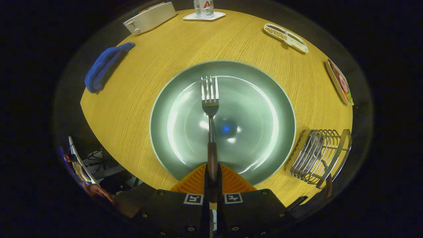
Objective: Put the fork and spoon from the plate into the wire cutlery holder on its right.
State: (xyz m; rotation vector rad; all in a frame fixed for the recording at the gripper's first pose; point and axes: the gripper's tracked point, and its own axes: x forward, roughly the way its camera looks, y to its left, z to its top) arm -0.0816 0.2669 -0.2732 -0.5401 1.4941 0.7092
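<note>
Far left, below the bench edge: a hand (96,190) low in shadow, beside pale frame parts and cables too dim to make out. Dark floor all round the bench.

Bench (138,99): round, yellow wood grain, lit from above. On its left rim a rolled blue cloth (105,66). Beyond that, at the far edge, a white box-like case (150,18) with a small latch. Next along the far edge, a clear glass (203,8) on a white coaster (204,16).

Centre: large grey-green plate (257,109), glossy, with bright glare patches and one blue reflection near the middle. Fork (210,99) pointing away, tines over the plate's far half, dark handle running back to the tool (211,177). Tool clamped on the fork handle, both fingers (195,181) pressed against it; fork seemingly raised above the plate, not certain.

Right of centre, far side: a white divided tray (286,37) with small foods. Further right on the rim, a dish (339,82) with pink and green items. Near right, just beside the plate: wire cutlery holder (319,155), a handle already sticking out at its near end; cannot tell which utensil.
</note>
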